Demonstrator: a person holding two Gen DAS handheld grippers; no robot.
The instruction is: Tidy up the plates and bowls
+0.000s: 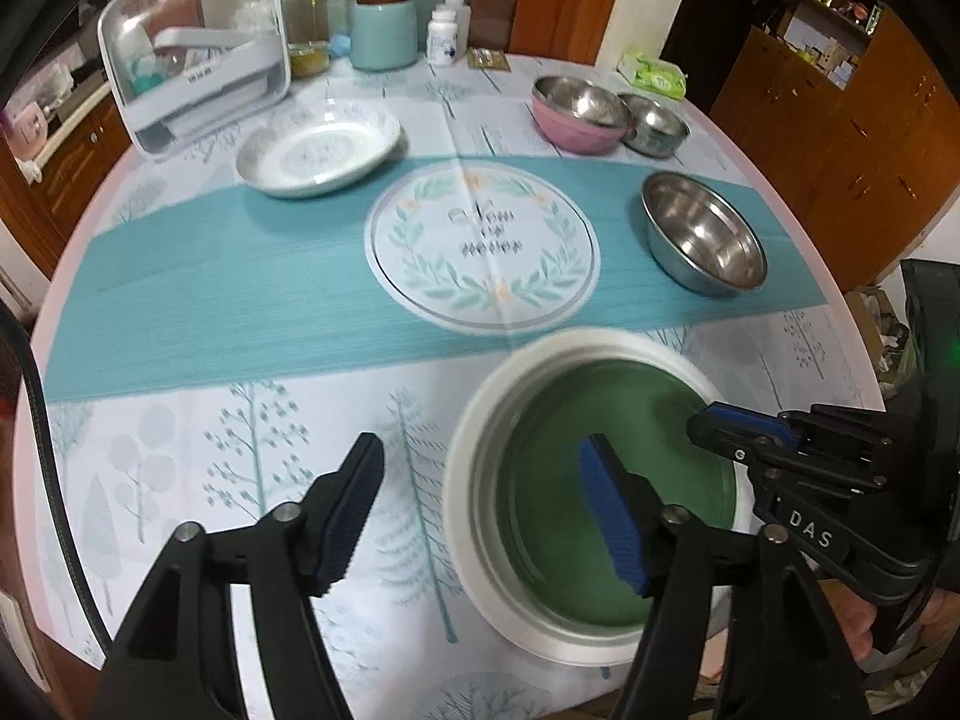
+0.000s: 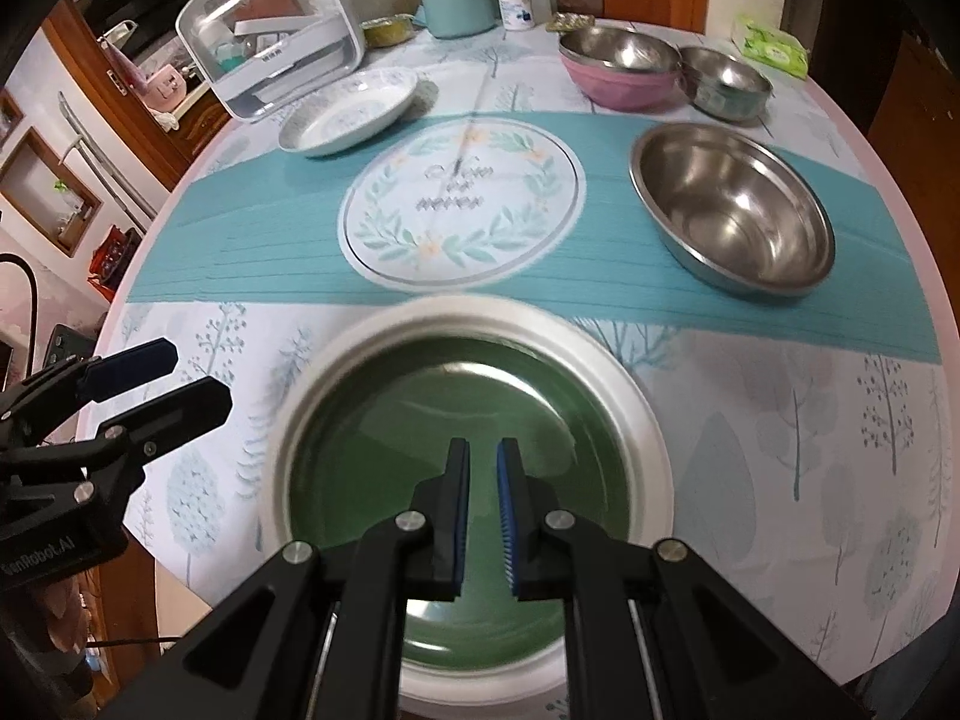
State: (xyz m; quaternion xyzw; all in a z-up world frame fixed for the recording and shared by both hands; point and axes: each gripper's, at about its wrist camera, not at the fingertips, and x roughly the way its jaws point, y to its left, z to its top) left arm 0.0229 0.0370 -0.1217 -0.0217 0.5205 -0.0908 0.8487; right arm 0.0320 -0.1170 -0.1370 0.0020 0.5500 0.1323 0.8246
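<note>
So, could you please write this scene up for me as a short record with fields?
surface: round table with tree-print cloth
near plate: green plate with white rim, flat on the cloth
far plate: white patterned plate, beside a clear storage box
bowls: large steel bowl; pink bowl touching a small steel bowl
left gripper: open, one finger over the green plate, holding nothing
right gripper: nearly closed over the green plate, nothing visibly held
</note>
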